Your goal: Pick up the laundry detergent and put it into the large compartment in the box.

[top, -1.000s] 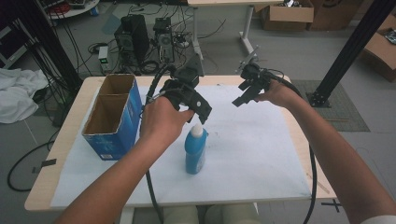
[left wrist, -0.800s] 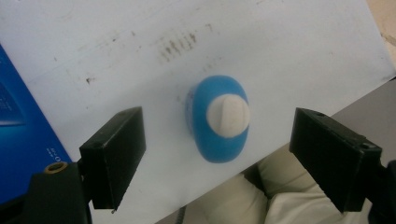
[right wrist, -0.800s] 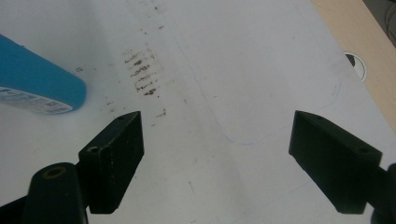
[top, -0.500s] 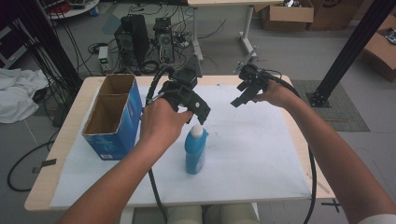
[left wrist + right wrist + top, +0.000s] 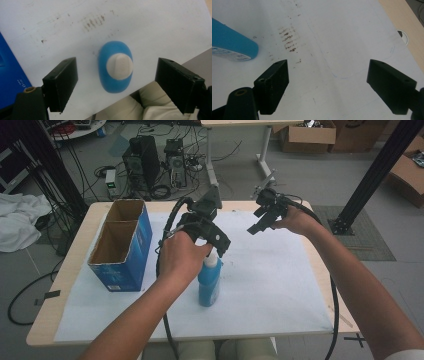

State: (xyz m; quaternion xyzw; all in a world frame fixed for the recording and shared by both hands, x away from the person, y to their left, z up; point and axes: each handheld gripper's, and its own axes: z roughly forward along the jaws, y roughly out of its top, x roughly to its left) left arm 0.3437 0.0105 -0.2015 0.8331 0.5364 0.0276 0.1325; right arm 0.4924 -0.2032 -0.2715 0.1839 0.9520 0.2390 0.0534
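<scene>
Blue bottle (image 5: 209, 282) with its white cap (image 5: 119, 66) is standing upright on the white sheet (image 5: 270, 285), just right of the open blue box (image 5: 120, 245). Left gripper (image 5: 212, 232) is hovering directly above it, jaws spread wide on either side of the cap, not touching. Right gripper (image 5: 264, 216) is waiting well apart, also wide and holding nothing. Judging by this, the grasp is not yet made; closing, lifting and placing are all remaining.

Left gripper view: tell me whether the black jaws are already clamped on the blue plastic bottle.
No, the left gripper stands wide open above the blue plastic bottle, touching nothing.
</scene>
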